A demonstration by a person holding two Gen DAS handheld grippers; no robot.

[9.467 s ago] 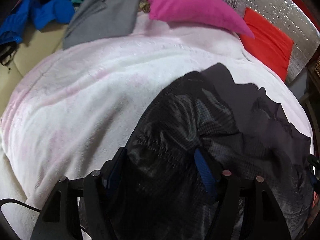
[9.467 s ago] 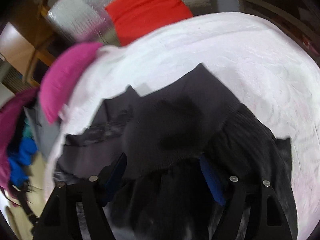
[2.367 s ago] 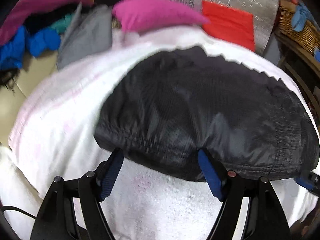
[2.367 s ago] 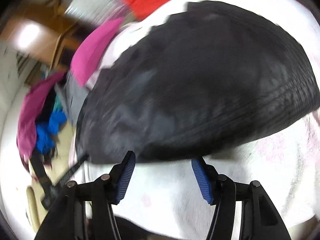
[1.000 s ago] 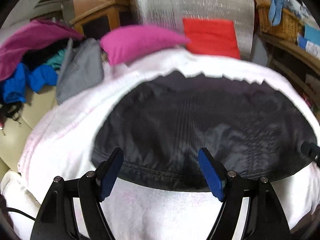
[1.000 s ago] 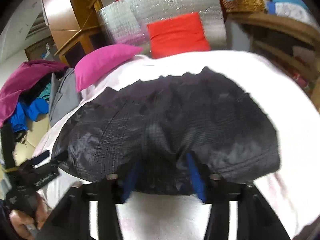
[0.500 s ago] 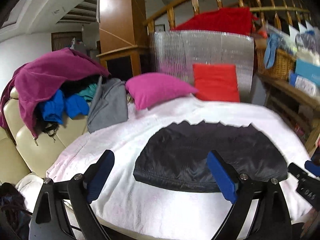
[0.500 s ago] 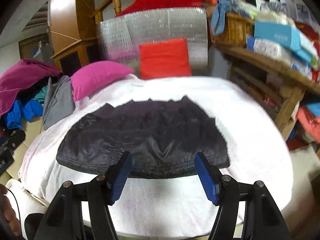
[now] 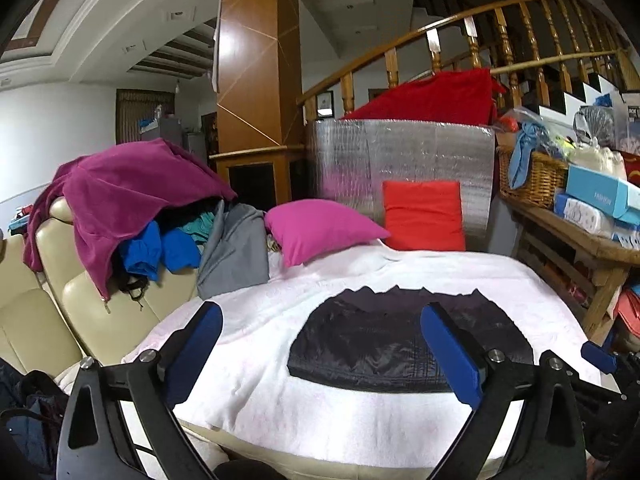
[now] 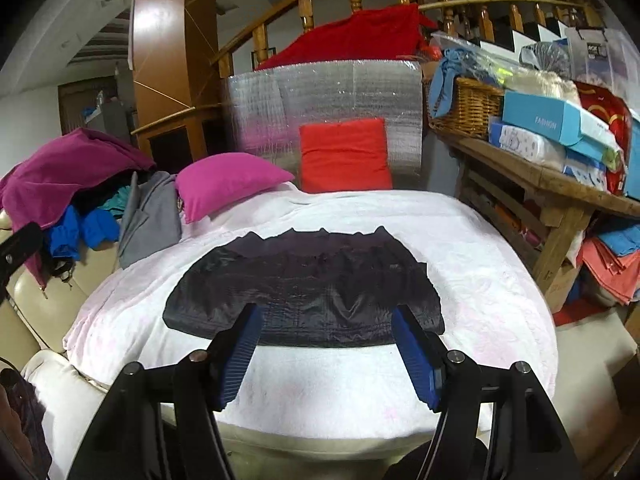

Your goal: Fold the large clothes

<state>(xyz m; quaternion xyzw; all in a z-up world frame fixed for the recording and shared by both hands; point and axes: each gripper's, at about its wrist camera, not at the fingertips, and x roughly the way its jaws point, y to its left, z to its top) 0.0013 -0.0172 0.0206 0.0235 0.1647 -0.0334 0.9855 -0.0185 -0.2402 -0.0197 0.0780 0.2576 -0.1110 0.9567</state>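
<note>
Black garment (image 10: 304,292) lies flat; only left view shows right claw (image 9: 596,354).

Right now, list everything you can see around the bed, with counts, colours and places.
black garment: 1, black, flat on the blanket
blanket: 1, white-pink, covering the bed
pink pillow: 1, magenta, far left of bed
red cushion: 1, red, against the foil panel
foil panel: 1, silver, behind bed
clothes pile: 1, magenta, blue, grey, on cream sofa
wicker basket: 1, tan, on wooden shelf
left gripper: 1, black with blue pads, open
right gripper: 1, same, open
</note>
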